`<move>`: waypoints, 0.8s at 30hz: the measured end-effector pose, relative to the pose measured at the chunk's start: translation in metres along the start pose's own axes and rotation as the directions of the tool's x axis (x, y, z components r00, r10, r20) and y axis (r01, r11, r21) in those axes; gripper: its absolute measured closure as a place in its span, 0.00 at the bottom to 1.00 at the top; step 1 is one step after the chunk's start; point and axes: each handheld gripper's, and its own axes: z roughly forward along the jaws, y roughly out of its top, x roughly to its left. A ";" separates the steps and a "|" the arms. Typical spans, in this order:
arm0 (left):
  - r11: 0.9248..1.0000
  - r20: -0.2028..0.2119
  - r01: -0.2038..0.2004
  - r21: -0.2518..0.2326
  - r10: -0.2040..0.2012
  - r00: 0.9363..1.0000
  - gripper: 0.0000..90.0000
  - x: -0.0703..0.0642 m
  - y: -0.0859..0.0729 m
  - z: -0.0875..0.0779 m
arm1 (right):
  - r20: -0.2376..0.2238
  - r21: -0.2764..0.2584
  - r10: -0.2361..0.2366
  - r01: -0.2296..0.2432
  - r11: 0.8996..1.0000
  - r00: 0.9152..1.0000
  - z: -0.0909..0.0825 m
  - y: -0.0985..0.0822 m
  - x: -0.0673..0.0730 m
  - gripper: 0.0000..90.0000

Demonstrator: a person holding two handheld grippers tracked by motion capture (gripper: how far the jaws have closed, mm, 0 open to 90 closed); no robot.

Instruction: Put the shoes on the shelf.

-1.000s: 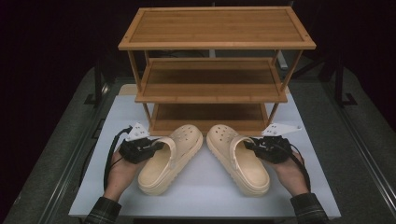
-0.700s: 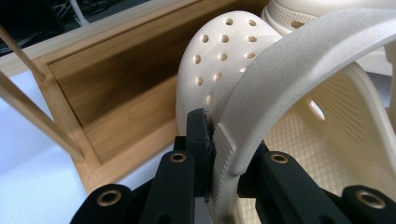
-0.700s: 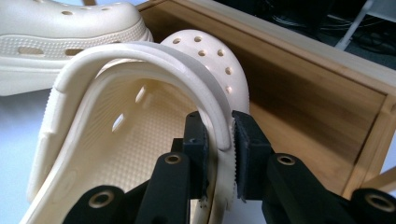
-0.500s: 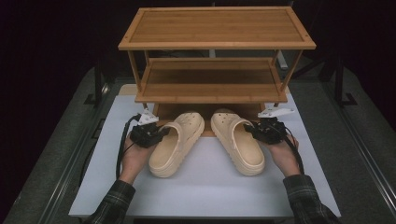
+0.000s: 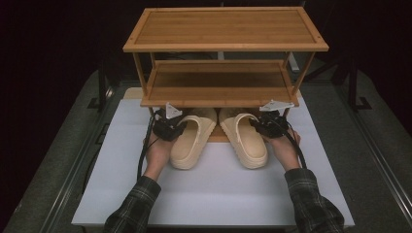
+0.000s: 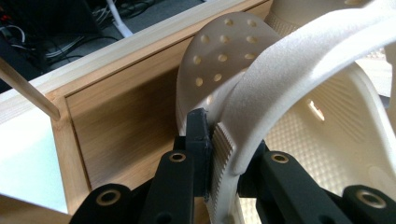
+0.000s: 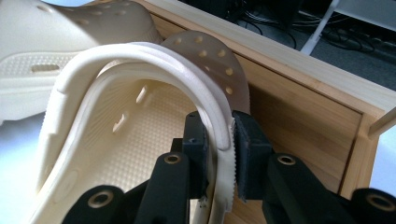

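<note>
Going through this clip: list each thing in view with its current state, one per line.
Left gripper: shut on the left clog's outer side wall.
Right gripper: shut on the right clog's outer side wall.
Left clog: upright, toe under the rack, heel on the white mat.
Right clog: upright, toe under the rack, heel on the mat.
Wooden rack: standing; top and middle shelves bare.
White mat: flat on the table.

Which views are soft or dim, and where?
High view: dark surround, slightly soft, rack shading the clog toes. Left gripper view: clog strap sharp, jaw bases blurred. Right gripper view: bright, even, clog crisp, background cables soft.
</note>
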 end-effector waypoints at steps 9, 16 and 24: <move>1.000 -0.015 0.001 -0.015 -0.002 1.000 0.86 -0.009 0.000 0.006 | 0.020 0.000 0.002 -0.002 1.000 1.000 0.009 0.001 0.003 0.84; 1.000 0.005 0.007 -0.017 -0.007 1.000 0.75 -0.011 0.000 0.007 | 0.000 0.012 0.014 -0.014 1.000 1.000 0.014 -0.001 0.004 0.77; 0.999 0.052 0.029 -0.018 -0.028 0.998 0.55 -0.004 -0.005 -0.009 | -0.043 -0.002 0.076 -0.076 0.997 0.996 0.000 -0.001 -0.001 0.46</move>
